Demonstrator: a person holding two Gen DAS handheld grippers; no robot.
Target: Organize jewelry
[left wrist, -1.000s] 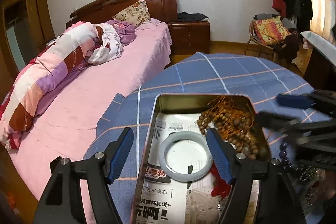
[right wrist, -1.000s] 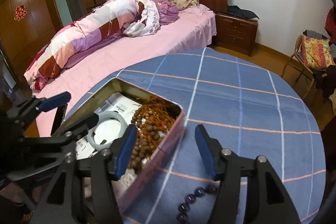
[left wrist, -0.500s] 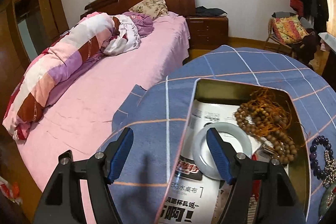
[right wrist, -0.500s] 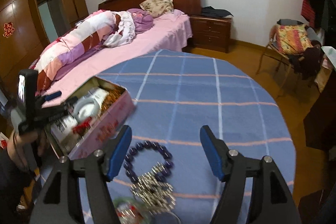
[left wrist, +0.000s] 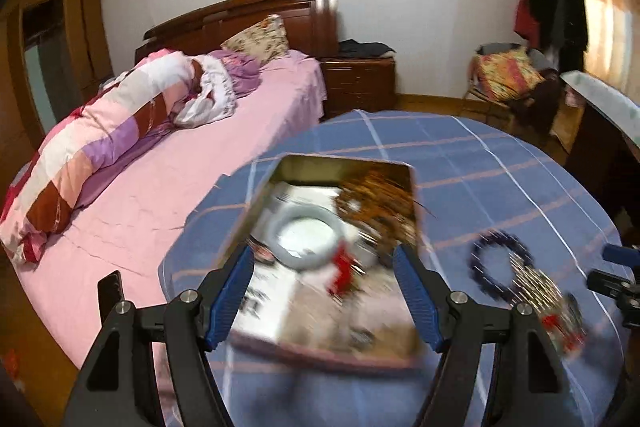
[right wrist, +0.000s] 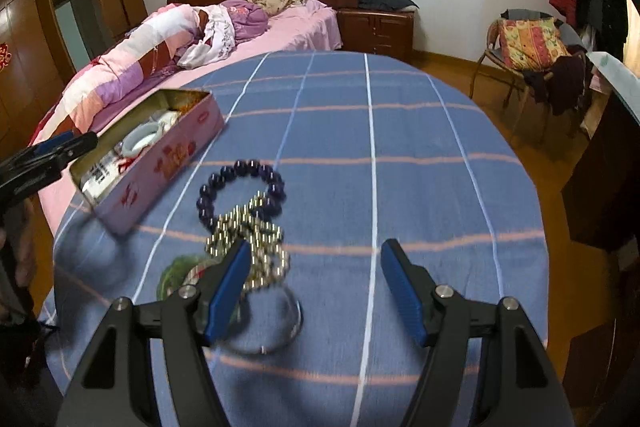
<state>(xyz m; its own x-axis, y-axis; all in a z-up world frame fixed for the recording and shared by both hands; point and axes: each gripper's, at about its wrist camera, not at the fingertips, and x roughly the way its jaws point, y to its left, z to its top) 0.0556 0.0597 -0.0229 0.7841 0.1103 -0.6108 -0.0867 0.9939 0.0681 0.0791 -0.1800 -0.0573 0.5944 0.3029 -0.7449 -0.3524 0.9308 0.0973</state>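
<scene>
An open pink tin box (right wrist: 168,157) stands on the blue checked tablecloth (right wrist: 400,167); it holds a pale jade bangle (left wrist: 306,237), brown wooden beads (left wrist: 378,199) and printed paper. Right of the box lie a dark purple bead bracelet (right wrist: 240,189), a silver bead chain (right wrist: 250,239), a green bangle (right wrist: 176,273) and a thin metal ring (right wrist: 272,327). My left gripper (left wrist: 324,301) is open and empty above the box's near end. My right gripper (right wrist: 316,293) is open and empty, just above the loose jewelry.
A pink bed (right wrist: 280,27) with a rolled quilt lies behind the table on the left. A wooden nightstand (right wrist: 378,27) and a chair (right wrist: 532,55) piled with clothes stand at the back. A dark cabinet (right wrist: 604,179) is at the right.
Both grippers have pulled back from the box toward me. The right one now hangs over the loose jewelry, which has come fully into view. Both stay open.
</scene>
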